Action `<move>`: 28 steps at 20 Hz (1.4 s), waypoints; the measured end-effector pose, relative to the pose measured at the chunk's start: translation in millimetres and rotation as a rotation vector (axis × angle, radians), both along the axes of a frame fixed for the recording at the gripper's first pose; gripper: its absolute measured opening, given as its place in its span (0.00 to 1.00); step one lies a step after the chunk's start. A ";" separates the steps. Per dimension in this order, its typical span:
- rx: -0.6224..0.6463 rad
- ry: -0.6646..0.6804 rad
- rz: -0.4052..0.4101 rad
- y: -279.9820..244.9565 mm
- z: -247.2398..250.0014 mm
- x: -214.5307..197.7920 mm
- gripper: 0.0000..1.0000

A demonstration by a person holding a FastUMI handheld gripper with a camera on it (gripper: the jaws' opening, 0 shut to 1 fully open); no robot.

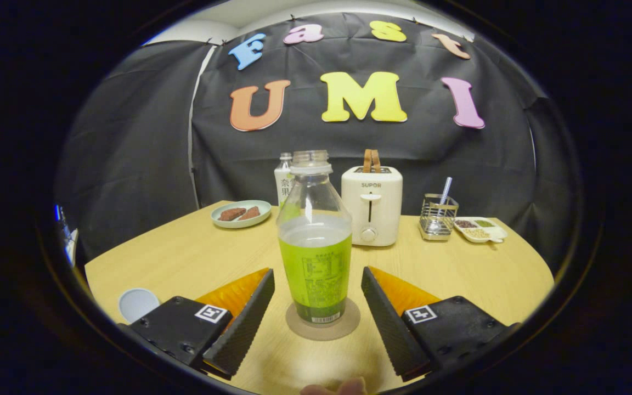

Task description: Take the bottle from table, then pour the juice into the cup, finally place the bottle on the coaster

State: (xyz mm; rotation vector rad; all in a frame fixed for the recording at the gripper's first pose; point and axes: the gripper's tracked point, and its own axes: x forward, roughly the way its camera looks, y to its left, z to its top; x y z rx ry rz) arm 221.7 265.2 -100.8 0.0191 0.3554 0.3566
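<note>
Between the spread jaws (pixel 317 299) stands the bottle (pixel 315 241), upright on a round brown coaster (pixel 323 328). The jaws stand wide apart and hold nothing; each ribbed black finger (pixel 242 323) lies clear of the bottle, with bare desk showing on either side. The bottle is clear plastic with no cap on its neck, green juice filling roughly its lower half and a green label around that part. Its base sits inside the coaster's rim, slightly toward the far side.

Off to the left of the left finger, near the desk's edge, lies a small pale round cup (pixel 138 303), seen from above. Farther back on the light wooden desk (pixel 475 274) a white toaster (pixel 372 204) stands just right of the bottle's shoulder, and a second bottle with a white label (pixel 282 181) peeks out behind its neck. A pale green plate (pixel 241 213) with two brown pieces sits back left. Back right are a wire holder (pixel 439 216) with a straw and a white dish (pixel 481 229) of snacks.
</note>
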 end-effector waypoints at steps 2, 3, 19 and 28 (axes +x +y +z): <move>0.007 -0.017 0.000 -3.9 8.9 -26.3 1.00; 0.006 -0.035 -0.008 -9.3 15.6 -40.7 1.00; 0.048 -0.246 -0.212 -151.9 72.7 -243.7 1.00; 0.087 -0.314 -0.258 -172.0 91.5 -302.3 1.00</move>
